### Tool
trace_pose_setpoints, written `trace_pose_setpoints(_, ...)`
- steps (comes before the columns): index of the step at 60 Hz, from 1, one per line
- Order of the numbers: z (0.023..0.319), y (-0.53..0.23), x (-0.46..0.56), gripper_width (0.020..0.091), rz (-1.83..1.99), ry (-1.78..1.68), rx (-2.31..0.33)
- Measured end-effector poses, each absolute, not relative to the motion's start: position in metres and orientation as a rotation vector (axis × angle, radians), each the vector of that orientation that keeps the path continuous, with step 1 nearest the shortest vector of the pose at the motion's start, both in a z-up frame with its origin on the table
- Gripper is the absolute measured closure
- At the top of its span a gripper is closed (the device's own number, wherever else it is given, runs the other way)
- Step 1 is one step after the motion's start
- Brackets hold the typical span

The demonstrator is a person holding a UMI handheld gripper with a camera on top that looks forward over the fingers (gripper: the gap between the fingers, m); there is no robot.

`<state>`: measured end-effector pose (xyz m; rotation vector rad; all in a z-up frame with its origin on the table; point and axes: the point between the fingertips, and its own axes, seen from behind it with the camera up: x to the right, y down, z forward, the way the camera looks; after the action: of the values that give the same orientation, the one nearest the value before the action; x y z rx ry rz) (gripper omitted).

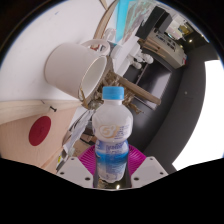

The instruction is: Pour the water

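Note:
A clear plastic water bottle (111, 128) with a light blue cap and a white-and-blue label stands upright between my fingers, and my gripper (111, 160) is shut on its lower body, the magenta pads (133, 156) pressing it on both sides. Just beyond the bottle's cap lies a white mug (76, 66), tipped on its side with its open mouth turned toward the bottle. The bottle's base is hidden between the fingers.
Under the mug is a pale surface with a red round mark (40, 129). Behind the bottle stand wooden chair or table parts (140, 95), and farther off a cluttered room with a light blue object (124, 20).

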<state>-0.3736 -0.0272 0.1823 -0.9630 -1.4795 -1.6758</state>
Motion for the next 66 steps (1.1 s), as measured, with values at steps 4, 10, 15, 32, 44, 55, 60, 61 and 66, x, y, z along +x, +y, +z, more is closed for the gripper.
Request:
trace_pose_setpoints(4, 0.18, -0.026, -0.377, 0.0737, -1.659, -1.492, -0.962)
trace_pose_setpoints(10, 0.184, -0.028, -0.377, 0.0736, -1.578, -1.447, -1.033)
trace_pose_setpoints(15, 0.191, -0.031, -0.367, 0.0735, -1.424, -1.311, -1.208)
trace_pose_setpoints(32, 0.184, -0.048, -0.348, 0.0734, -0.497, -0.565, -1.778)
trace_pose_setpoints(44, 0.134, -0.045, -0.335, 0.0731, -0.052, -0.225, -1.919)
trace_pose_setpoints(55, 0.091, -0.035, -0.335, 0.073, 0.088, -0.166, -1.934)
trace_pose_setpoints(60, 0.077, -0.033, -0.335, 0.073, 0.116, -0.162, -1.938)
trace_pose_setpoints(61, 0.075, -0.033, -0.335, 0.0729, 0.115, -0.163, -1.938)
trace_pose_setpoints(66, 0.061, -0.033, -0.338, 0.0726, 0.12, -0.172, -1.944)
